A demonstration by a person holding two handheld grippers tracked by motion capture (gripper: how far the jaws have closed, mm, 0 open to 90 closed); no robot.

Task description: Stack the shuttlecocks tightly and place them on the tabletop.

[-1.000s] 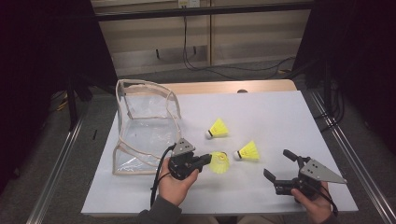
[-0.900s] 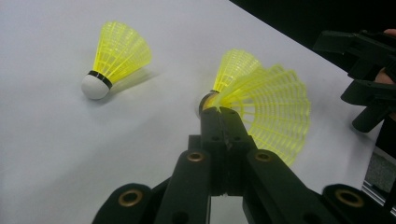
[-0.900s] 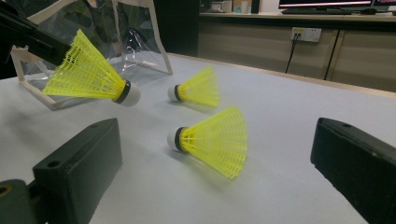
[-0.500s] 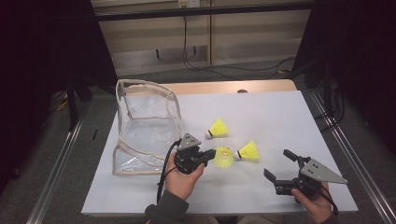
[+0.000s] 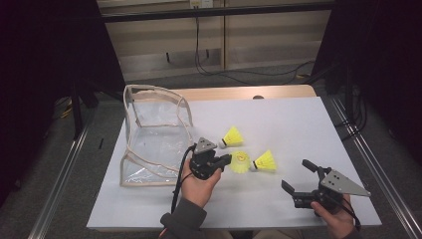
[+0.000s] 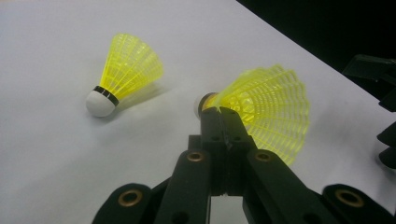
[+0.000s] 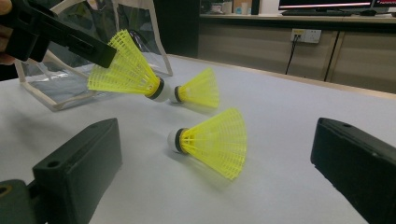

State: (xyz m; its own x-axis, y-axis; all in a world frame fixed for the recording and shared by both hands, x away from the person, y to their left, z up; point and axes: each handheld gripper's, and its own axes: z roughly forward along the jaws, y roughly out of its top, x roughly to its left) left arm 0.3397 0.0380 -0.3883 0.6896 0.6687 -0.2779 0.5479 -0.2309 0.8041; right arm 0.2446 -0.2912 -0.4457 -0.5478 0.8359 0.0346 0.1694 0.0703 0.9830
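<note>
We've got the left gripper (image 5: 225,160) clamped on the skirt edge of one yellow shuttlecock (image 5: 240,162), lifted just off the white table (image 5: 298,129), approx. between the clear bag (image 5: 149,144) and the other two birdies. A 2nd shuttlecock (image 5: 265,162) lies just beside it, a 3rd (image 5: 232,136) behind. Our right gripper (image 5: 297,177) rests low near the table's front edge w/ jaws wide apart, holding nothing.

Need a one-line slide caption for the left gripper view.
Left gripper shut on a yellow shuttlecock's skirt, a second shuttlecock lying on the white table.
</note>
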